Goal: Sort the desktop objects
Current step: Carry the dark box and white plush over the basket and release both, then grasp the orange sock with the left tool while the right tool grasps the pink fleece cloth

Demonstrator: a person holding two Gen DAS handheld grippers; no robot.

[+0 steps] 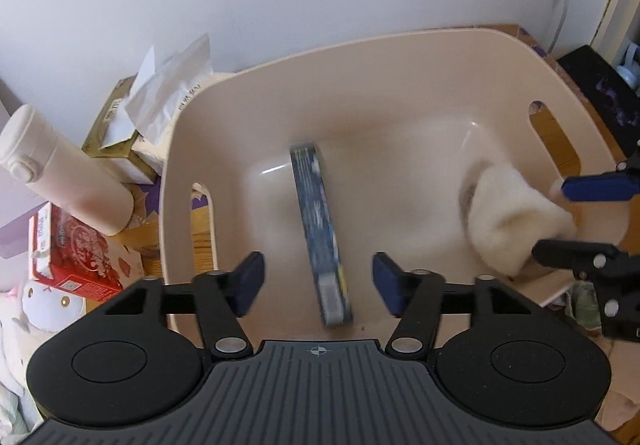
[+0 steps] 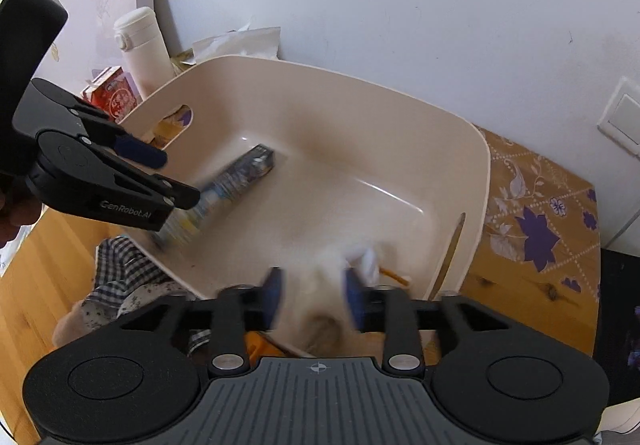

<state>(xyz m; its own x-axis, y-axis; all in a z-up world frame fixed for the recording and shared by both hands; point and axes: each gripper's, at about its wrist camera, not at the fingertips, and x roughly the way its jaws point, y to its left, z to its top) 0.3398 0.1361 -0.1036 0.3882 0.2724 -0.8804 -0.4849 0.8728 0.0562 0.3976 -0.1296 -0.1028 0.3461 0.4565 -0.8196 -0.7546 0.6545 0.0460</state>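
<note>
Beige bin [image 1: 400, 57] on the worktop [image 2: 532, 229] holds a blue box [image 1: 320, 229] and fluffy white cloth [image 1: 508, 217]. Left claw [image 1: 318, 285] and right claw [image 2: 314, 299] both gape above them, gripping nothing.

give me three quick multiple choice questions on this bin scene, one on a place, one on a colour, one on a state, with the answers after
1. Where does the long dark box lie?
A inside the beige bin
B on the floor
C on top of the bottle

2. What colour is the bottle left of the bin?
A green
B white
C black

3. How do the left gripper jaws stand?
A shut on the box
B open, clear of the box
C shut on the fluffy white item

Answers: 1 A, it lies within the bin's walls. 2 B, body and cap are white. 3 B, gaps show on both sides of the box.
</note>
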